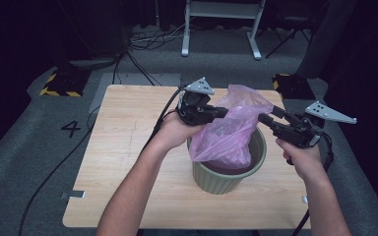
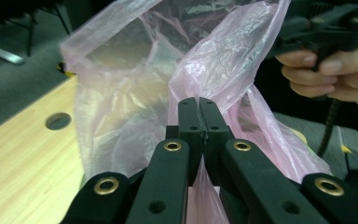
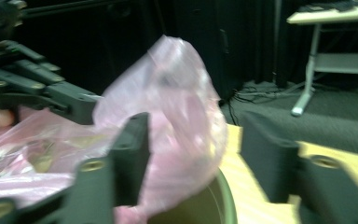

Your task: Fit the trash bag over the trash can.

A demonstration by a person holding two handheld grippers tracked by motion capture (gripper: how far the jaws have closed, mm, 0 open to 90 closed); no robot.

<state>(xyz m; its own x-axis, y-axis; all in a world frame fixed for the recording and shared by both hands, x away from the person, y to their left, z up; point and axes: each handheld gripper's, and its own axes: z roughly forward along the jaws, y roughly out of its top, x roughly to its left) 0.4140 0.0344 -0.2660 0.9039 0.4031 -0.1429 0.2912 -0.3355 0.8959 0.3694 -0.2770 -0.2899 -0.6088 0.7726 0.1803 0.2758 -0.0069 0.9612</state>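
The pink plastic bag (image 1: 231, 125) stands partly inside the green ribbed bin (image 1: 229, 172), its lower part within the bin's mouth and its upper part rising above the rim. The film is translucent and crumpled. What the bin holds beneath the bag cannot be made out.

The bin rests on the wooden table (image 1: 123, 162), toward its right half. A round hole (image 2: 58, 121) in the tabletop lies left of the bin. Beyond the table, on the grey floor, a white desk frame (image 1: 221, 24) stands well apart from the bin.

The left gripper (image 1: 224, 112) sits at the bin's left rim side. Its jaws are fully together, pinching a fold of the bag's film.

The right gripper (image 1: 264, 119) sits at the bin's right side, its tips at the bag's upper edge. Its jaws stand apart with bag film between them; the pads do not press on it.
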